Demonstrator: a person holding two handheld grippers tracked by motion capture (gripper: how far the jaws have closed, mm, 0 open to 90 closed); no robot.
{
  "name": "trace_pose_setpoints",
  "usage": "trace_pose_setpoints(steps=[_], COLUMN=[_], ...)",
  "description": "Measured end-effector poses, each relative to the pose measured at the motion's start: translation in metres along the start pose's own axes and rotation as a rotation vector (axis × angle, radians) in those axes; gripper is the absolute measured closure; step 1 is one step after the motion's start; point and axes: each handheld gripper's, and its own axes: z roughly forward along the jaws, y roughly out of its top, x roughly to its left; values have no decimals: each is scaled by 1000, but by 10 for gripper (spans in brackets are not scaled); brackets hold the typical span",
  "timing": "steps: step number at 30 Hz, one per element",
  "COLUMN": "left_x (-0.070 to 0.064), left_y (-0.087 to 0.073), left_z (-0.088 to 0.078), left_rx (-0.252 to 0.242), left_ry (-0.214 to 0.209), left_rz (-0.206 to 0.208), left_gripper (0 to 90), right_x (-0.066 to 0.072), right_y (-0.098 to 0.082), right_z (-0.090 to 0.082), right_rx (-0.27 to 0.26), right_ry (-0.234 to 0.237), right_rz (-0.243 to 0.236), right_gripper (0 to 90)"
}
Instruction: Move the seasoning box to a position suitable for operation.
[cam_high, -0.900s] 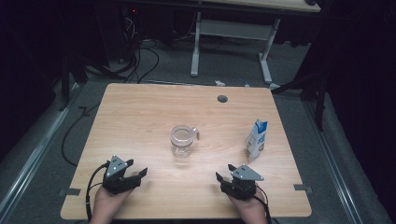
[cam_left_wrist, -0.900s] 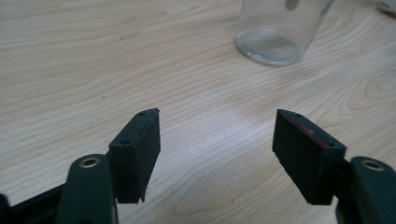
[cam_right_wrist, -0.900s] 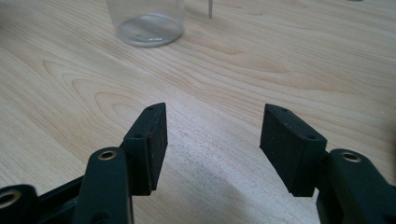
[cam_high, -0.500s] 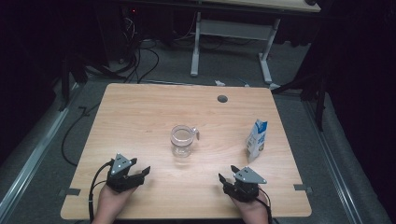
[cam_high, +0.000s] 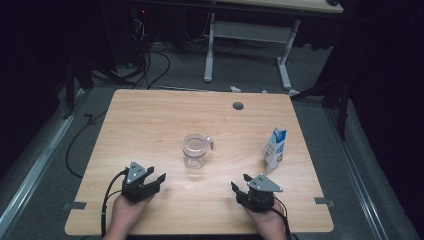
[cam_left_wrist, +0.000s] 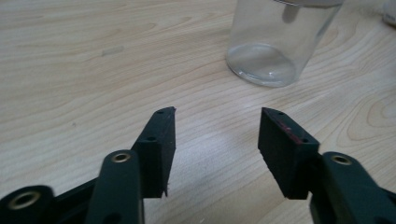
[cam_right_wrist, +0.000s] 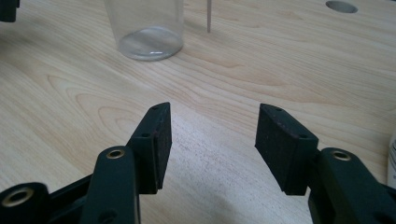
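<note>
A clear glass mug (cam_high: 194, 150) with a small handle stands empty at the middle of the wooden table (cam_high: 150, 120). A blue and white carton (cam_high: 275, 150) stands upright to its right. My left gripper (cam_high: 156, 181) rests near the front edge, left of the mug, jaws open and pointed toward it. In the left gripper view the gripper (cam_left_wrist: 217, 112) holds nothing, and the mug (cam_left_wrist: 280, 42) sits just ahead, slightly right. My right gripper (cam_high: 240, 182) is open near the front edge, below the carton. The right gripper view shows this gripper (cam_right_wrist: 212, 109) empty, with the mug (cam_right_wrist: 147, 28) ahead on the left.
A round cable hole (cam_high: 238, 105) sits near the table's far edge, the same hole (cam_right_wrist: 341, 6) lying far ahead in the right gripper view. Beyond the table, desk legs (cam_high: 209, 50) and cables (cam_high: 145, 65) lie on a dark floor. Bare wood lies between the grippers.
My left gripper has slid a little to the right and forward, toward the mug. The right gripper, mug and carton have stayed in place.
</note>
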Motion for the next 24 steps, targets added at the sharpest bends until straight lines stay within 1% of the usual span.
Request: trace_pose_setpoints(steps=[2,3,4,5,7,9,10,11,12,13,14,15,16,17,18,20,21,22,23,24], left_x=[-2,-4,-4,-4,-6,-6,-6,-7,-8,-9,-10,-11,-12,-14,-16,-22,-25,-26,-29,-30], left_y=[1,2,3,4,6,7,7,9,11,12,13,16,19,22,24,27,28,29,31,33], left_z=[3,5,6,8,9,11,14,17,20,24,26,31,34,39,43,52,57,60,66,71], left_rx=[6,19,22,13,-1,-3,-2,6,10,11,10,1,-6,-18,-23,-41,-51,-55,-56,-55], left_ry=[-3,-8,-7,-7,-30,-36,-30,-33,-35,-35,-34,-27,-27,-37,-37,-46,-41,-38,-43,-38], left_rz=[8,2,2,12,-10,-11,1,7,2,8,14,19,10,-7,-11,12,25,26,12,16], left_gripper=[471,477,484,496,553,581,581,637,649,660,688,711,734,760,804,869,894,899,900,900], right_x=[0,1,1,-1,-5,-7,-6,-5,-4,-3,-1,0,-2,-3,-4,-4,-4,-3,-3,-2], right_y=[2,8,11,14,21,23,24,21,18,14,12,11,10,9,8,7,7,7,7,7], right_z=[2,6,8,10,16,19,22,23,23,23,24,24,23,23,23,23,23,23,23,22], right_rx=[3,16,20,18,13,6,8,5,-9,-16,7,19,23,16,13,19,21,20,21,19], right_ry=[-5,-9,-3,2,14,10,1,-1,-1,10,6,-7,3,14,21,14,19,19,22,22], right_rz=[-1,-11,-12,-9,23,22,22,9,14,7,-14,-35,-37,-20,-11,-23,-29,-25,-32,-34], right_gripper=[463,466,468,469,483,488,499,552,596,606,616,653,687,703,724,747,752,760,767,774])
